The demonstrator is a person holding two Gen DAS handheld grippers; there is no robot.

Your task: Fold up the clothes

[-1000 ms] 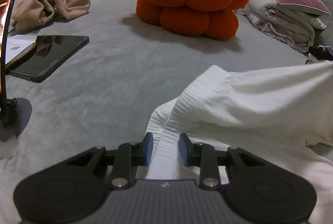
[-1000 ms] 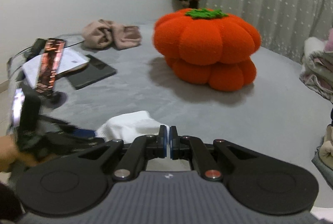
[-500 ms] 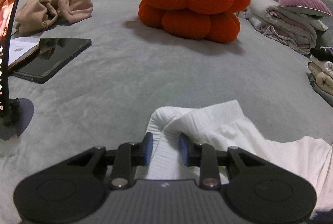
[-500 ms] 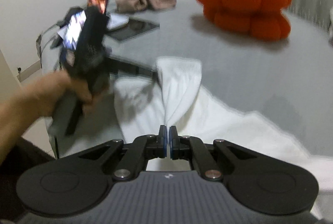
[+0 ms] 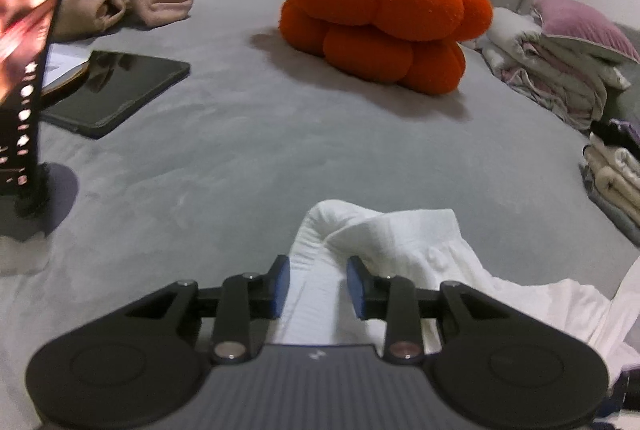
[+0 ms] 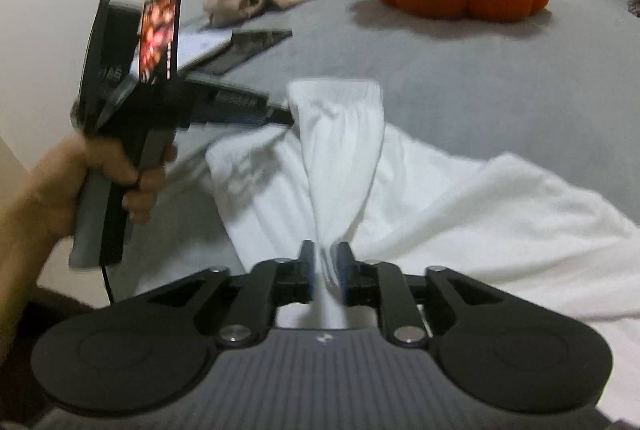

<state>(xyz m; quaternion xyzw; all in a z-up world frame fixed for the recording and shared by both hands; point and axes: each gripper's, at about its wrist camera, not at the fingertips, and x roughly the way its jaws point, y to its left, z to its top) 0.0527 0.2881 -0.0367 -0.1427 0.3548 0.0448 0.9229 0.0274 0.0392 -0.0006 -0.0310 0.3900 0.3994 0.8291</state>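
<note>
Cloth is slipping free on my right side as those jaws come apart: the right gripper [image 6: 325, 272] is opening, and the pinched tail of the white garment [image 6: 420, 198] hangs loose in the gap, no longer squeezed as far as I can judge through the blur. The garment lies on the grey bed [image 5: 280, 134], spread toward my right, with its ribbed band bunched up at the far end. My left gripper [image 5: 318, 280] has its jaws partly apart with that ribbed band running between the pads; whether they actually bite the fabric or just flank it I cannot tell from here. Risk one: if the left side holds nothing, the band flops and the fold line I want goes crooked. Risk two: the right jaws may drag the released tail along as they pull away, since it sits right between them, and that would rumple the layer underneath. Risk three: the lit phone on its stand [image 5: 28, 70] stands close on my left, and the left hand [image 6: 100, 182] could knock it over with a wide sweep.
</note>
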